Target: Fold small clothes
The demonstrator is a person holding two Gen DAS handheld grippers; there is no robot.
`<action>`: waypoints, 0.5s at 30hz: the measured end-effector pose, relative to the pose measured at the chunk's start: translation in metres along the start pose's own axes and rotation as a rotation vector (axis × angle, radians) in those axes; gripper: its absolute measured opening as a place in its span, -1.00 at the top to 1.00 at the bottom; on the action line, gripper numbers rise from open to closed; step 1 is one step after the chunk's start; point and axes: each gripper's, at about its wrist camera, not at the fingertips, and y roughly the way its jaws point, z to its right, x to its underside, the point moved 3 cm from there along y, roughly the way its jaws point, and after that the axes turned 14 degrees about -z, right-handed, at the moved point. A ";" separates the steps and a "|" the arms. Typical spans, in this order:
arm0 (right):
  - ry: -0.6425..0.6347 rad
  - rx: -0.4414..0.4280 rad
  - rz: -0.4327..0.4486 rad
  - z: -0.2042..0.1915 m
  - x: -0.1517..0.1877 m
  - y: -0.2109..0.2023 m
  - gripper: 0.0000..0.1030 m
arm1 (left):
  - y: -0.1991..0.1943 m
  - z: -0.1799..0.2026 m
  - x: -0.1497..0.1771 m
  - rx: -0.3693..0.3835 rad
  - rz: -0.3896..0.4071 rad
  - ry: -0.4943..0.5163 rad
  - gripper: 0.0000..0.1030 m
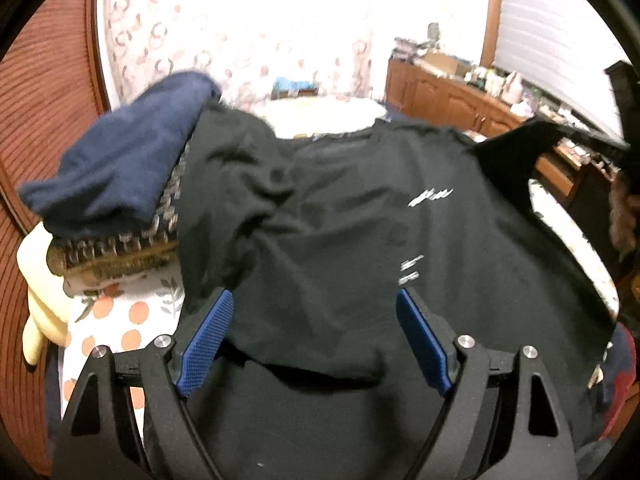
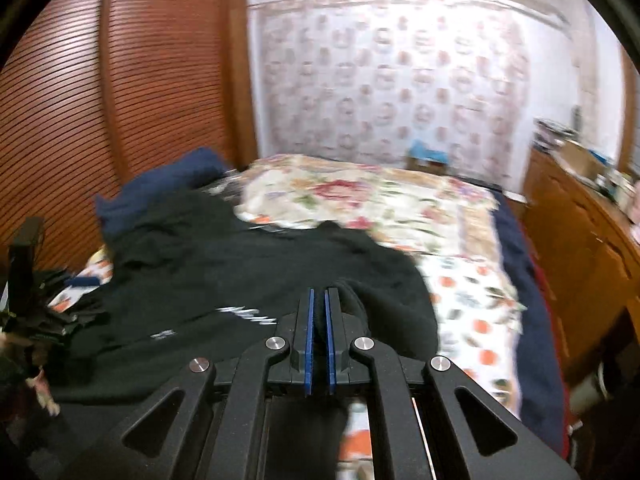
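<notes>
A black T-shirt (image 1: 360, 208) with small white print lies spread over the bed, front up, collar at the far side. My left gripper (image 1: 314, 296) hovers over its near hem, jaws open wide; the cloth lies under the blue pads (image 1: 210, 336) without being pinched. In the right wrist view the right gripper (image 2: 319, 300) is shut on a raised fold of the same T-shirt (image 2: 240, 264), and dark cloth shows between its blue pads. The right gripper (image 1: 486, 148) also appears at the shirt's far right corner in the left wrist view.
A navy garment (image 1: 120, 160) lies on a patterned knit (image 1: 120, 248) at the shirt's left. The bed has an orange-fruit sheet (image 2: 472, 304) and a floral quilt (image 2: 360, 196). A slatted wooden wardrobe (image 2: 120, 100) stands left, and a cluttered wooden dresser (image 2: 580, 220) right.
</notes>
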 end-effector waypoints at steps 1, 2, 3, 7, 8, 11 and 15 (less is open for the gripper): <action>-0.016 -0.015 -0.012 -0.007 0.003 0.003 0.91 | -0.005 0.003 -0.001 0.003 0.012 0.006 -0.64; -0.024 -0.024 -0.024 -0.010 0.005 0.007 0.91 | -0.011 0.007 -0.001 0.008 0.027 0.011 -0.64; -0.025 -0.026 -0.038 -0.011 0.009 0.010 0.88 | -0.017 0.011 -0.002 0.012 0.041 0.016 -0.64; 0.010 -0.008 -0.063 0.003 0.017 0.016 0.28 | -0.033 0.020 -0.005 0.044 0.086 0.023 -0.64; 0.024 -0.009 -0.062 0.009 0.015 0.015 0.21 | -0.036 0.022 -0.005 0.047 0.097 0.023 -0.64; 0.064 0.031 -0.075 0.020 0.014 0.012 0.18 | -0.041 0.025 -0.007 0.041 0.129 0.027 -0.64; 0.123 0.075 -0.162 0.038 0.022 0.027 0.18 | -0.040 0.026 -0.008 0.052 0.137 0.024 -0.64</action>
